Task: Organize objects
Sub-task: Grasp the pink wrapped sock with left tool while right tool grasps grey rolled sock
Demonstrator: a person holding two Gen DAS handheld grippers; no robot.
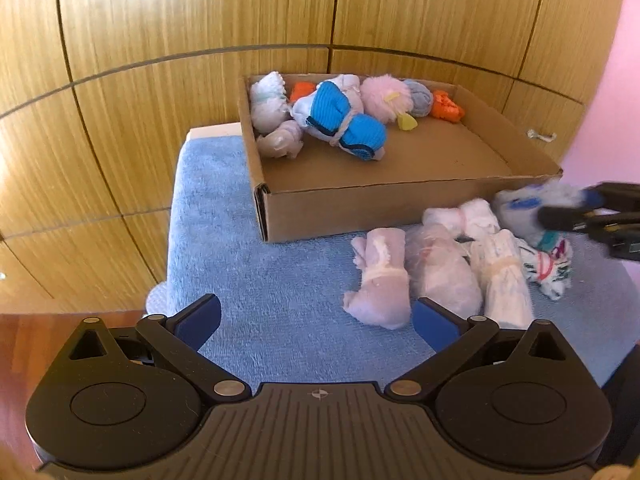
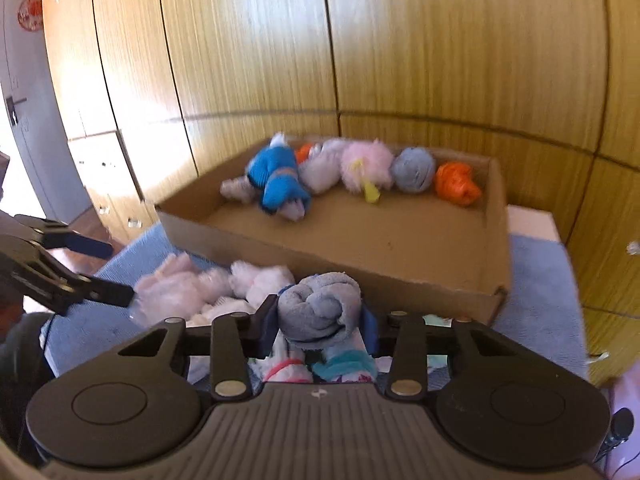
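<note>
A cardboard box (image 1: pixel 360 196) (image 2: pixel 400 276) sits on a blue towel (image 1: pixel 248 280) and holds several rolled sock bundles along its far wall, among them a bright blue one (image 1: pixel 344 120) (image 2: pixel 276 184). Several pale pink and white bundles (image 1: pixel 436 268) (image 2: pixel 188 288) lie on the towel in front of the box. My left gripper (image 1: pixel 316 322) is open and empty above the towel, just left of the pale bundles. My right gripper (image 2: pixel 320 320) is shut on a grey rolled sock bundle (image 2: pixel 320 306) (image 1: pixel 524 204), held just before the box's near wall.
Wooden cabinet doors (image 1: pixel 200 20) stand close behind the box. A white surface edge (image 2: pixel 532 220) shows under the towel. A patterned white bundle (image 1: pixel 548 268) lies at the towel's right side. Wood floor (image 1: pixel 24 340) lies to the left.
</note>
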